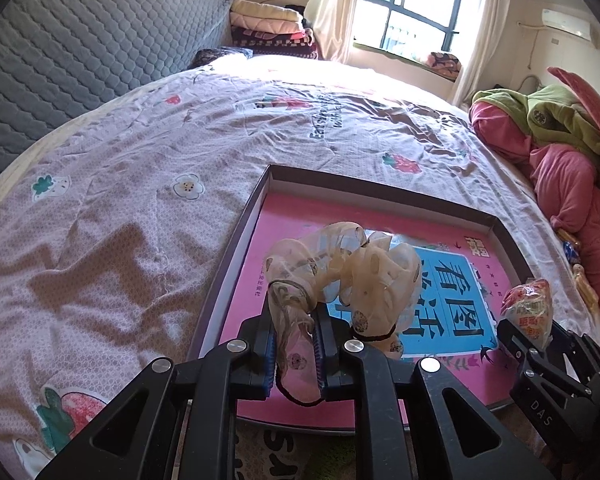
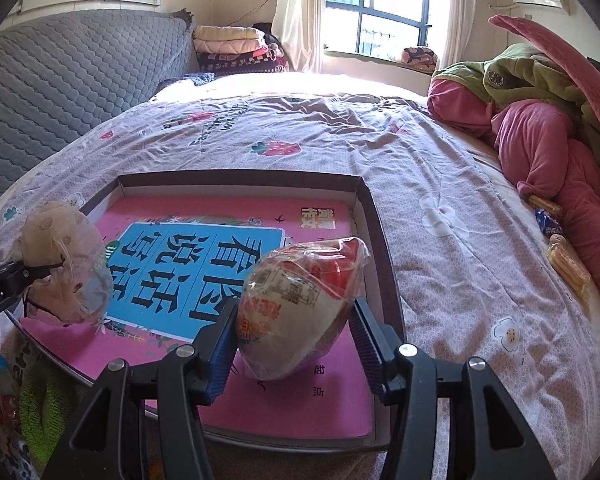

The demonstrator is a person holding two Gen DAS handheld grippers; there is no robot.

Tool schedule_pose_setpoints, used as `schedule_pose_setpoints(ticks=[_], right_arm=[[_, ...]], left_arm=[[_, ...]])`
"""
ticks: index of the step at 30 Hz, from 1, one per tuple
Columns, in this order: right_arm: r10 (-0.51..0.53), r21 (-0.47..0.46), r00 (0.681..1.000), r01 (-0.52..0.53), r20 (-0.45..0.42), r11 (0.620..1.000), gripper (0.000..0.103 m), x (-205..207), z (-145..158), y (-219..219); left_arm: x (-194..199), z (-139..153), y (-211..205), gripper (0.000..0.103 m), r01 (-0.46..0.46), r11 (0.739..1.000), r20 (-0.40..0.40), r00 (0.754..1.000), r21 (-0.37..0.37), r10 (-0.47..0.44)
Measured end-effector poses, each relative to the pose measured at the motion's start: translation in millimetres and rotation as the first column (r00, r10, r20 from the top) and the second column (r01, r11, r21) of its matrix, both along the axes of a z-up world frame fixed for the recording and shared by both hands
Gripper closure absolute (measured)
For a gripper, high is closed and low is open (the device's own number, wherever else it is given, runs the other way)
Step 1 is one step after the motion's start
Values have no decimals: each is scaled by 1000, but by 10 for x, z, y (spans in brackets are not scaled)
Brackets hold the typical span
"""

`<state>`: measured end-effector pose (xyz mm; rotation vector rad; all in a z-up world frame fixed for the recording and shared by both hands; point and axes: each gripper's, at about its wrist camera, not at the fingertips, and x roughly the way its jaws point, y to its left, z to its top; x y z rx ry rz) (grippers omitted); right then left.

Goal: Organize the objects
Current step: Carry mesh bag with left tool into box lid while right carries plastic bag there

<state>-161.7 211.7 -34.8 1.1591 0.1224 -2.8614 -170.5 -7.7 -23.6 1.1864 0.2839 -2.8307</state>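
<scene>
Sheer beige fabric, a scrunchie-like hair tie [image 1: 340, 276] w/ dark printed spots, sits pinched between the blue pads of the left gripper [image 1: 297, 350]; jaws nearly closed on one end of it, rest of the fabric bunches up above and to the right of the fingers. It hangs over the near-left part of a shallow dark-rimmed box [image 1: 384, 184] lying on the bed. Inside the box: a pink book [image 2: 300, 400] w/ a blue panel and large black characters, lying flat.

Right gripper [image 2: 296, 344] clamps a plastic-wrapped food packet [image 2: 300, 304], white w/ red-orange print, tilted, over the near-right part of the box. Both pads press on the wrapper's sides.

Bedsheet [image 1: 140, 184] is pinkish w/ strawberry and flower prints, wrinkled. Pile of pink and green clothes [image 2: 540, 128] at the bed's right side, well apart from the box. Grey quilted cover [image 1: 80, 40] at far left.
</scene>
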Motion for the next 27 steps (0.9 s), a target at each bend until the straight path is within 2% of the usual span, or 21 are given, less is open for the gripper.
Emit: schedule_pose_setpoints(ticks=[12, 17, 27], right_arm=[[-4, 10, 1000, 4, 3, 1000, 48, -6, -33, -6], [1, 8, 1000, -1, 8, 1000, 48, -4, -34, 4], [-6, 0, 1000, 6, 26, 1000, 48, -7, -41, 21]], left_arm=[[-82, -148, 60, 85, 32, 1000, 71, 997, -2, -31], [-100, -191, 89, 81, 36, 999, 102, 994, -1, -35], [-81, -169, 134, 73, 48, 999, 107, 993, -19, -46]])
